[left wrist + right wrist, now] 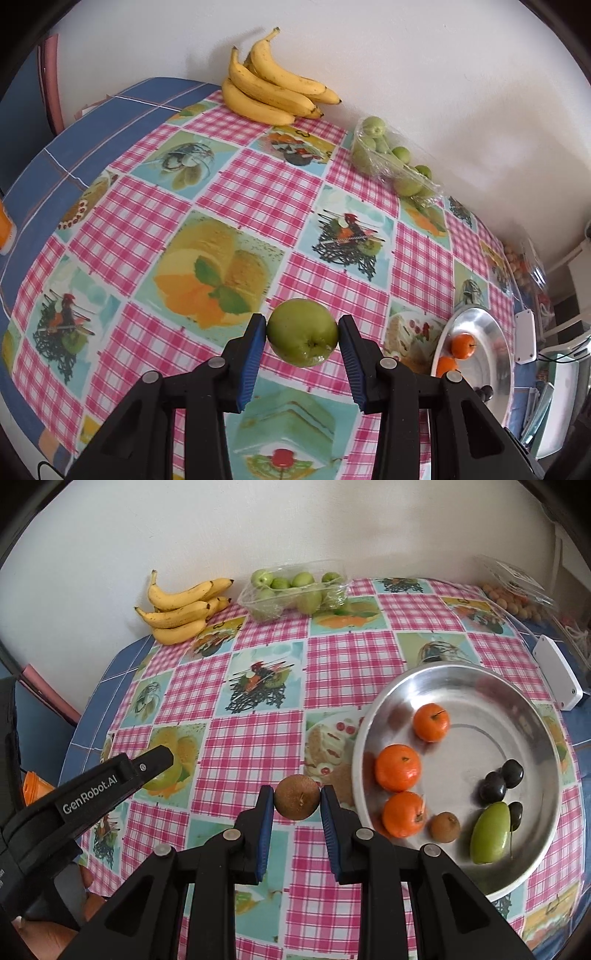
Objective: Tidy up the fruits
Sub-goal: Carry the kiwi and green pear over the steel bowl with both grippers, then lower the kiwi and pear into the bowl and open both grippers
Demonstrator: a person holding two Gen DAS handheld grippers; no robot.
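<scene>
Left gripper (302,338): jaws closed on a green apple (303,332), the blue pads pressing its two sides so it hangs clear of the worktop (236,192), ready to carry.
Right gripper (297,802): jaws closed on a brown kiwi (297,797), pinched across its middle and lifted, just beside the near-left rim of the metal bowl (458,672).
Bowl: sits toward the worktop's right edge and already collects three oranges (398,767), another kiwi (444,826), dark plums (493,785) and a green fruit (490,832); it appears to be the gathering place.
Back edge: bananas (181,609) and a clear pack of green apples (291,590) lie against the wall, apart from the bowl.
Judgement: both held fruits probably go into the bowl; the kiwi is closer, so it likely drops first.
</scene>
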